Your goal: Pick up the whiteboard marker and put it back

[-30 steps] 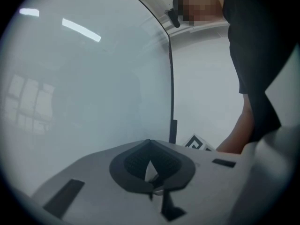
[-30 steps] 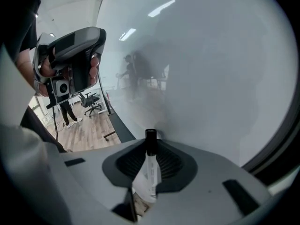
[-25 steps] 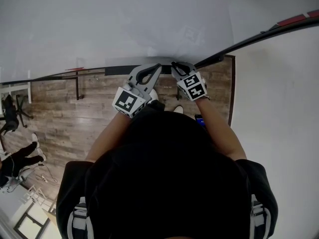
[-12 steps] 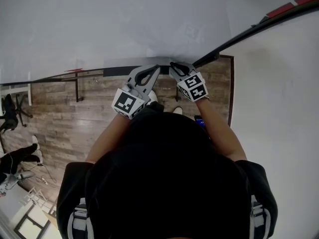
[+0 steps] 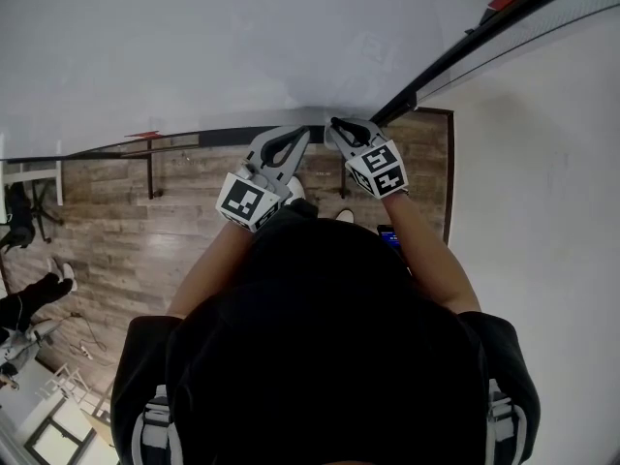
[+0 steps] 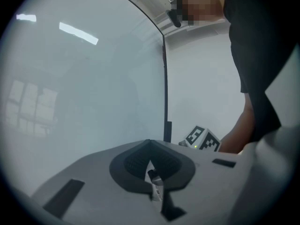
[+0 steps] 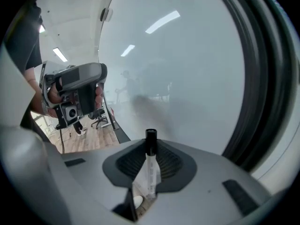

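The step in hand looks like the putting back. The right gripper [image 5: 335,125] has its jaws closed on the white whiteboard marker with a black cap [image 7: 149,165], which stands up between them, cap toward the glossy white whiteboard [image 5: 194,46]. Just left of it, the left gripper [image 5: 304,134] has its jaws together with nothing clearly held. Both forearms [image 5: 208,260] reach forward, gripper tips close to the dark ledge [image 5: 218,137] along the board's lower edge. The next move probably calls for laying the marker along that ledge, then parting the jaws.
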Demonstrator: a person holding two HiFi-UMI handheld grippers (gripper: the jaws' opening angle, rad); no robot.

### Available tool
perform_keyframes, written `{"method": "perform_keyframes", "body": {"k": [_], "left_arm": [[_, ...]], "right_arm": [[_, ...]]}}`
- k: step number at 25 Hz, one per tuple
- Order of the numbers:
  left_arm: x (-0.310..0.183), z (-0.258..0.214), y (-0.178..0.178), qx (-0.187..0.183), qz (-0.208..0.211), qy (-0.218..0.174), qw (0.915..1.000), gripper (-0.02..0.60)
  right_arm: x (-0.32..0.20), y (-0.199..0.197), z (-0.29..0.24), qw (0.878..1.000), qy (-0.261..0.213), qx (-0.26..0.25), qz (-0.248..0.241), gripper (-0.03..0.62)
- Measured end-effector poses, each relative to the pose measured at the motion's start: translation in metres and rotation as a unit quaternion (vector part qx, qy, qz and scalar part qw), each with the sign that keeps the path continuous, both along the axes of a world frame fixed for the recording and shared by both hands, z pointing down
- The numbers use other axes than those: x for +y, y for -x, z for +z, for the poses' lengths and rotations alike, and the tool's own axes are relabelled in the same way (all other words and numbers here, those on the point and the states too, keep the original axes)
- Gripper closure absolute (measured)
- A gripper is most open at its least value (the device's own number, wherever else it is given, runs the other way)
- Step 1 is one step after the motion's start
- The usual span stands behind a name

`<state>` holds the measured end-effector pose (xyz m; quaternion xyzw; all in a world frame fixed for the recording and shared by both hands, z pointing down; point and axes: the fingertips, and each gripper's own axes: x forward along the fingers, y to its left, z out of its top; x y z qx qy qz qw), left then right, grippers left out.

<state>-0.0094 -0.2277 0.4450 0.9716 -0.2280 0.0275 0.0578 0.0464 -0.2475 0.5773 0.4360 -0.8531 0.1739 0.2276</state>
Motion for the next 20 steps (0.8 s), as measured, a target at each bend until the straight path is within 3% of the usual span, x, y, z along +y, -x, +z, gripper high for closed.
{"method": "perform_keyframes", "body": {"k": [20], "left_arm": [[0.017, -0.013, 0.0, -0.008, -0.03, -0.024, 0.9992, 0.578]], "right_arm": [[0.015, -0.01, -0.069, 0.996, -0.08, -0.039, -0.006, 0.531]]}}
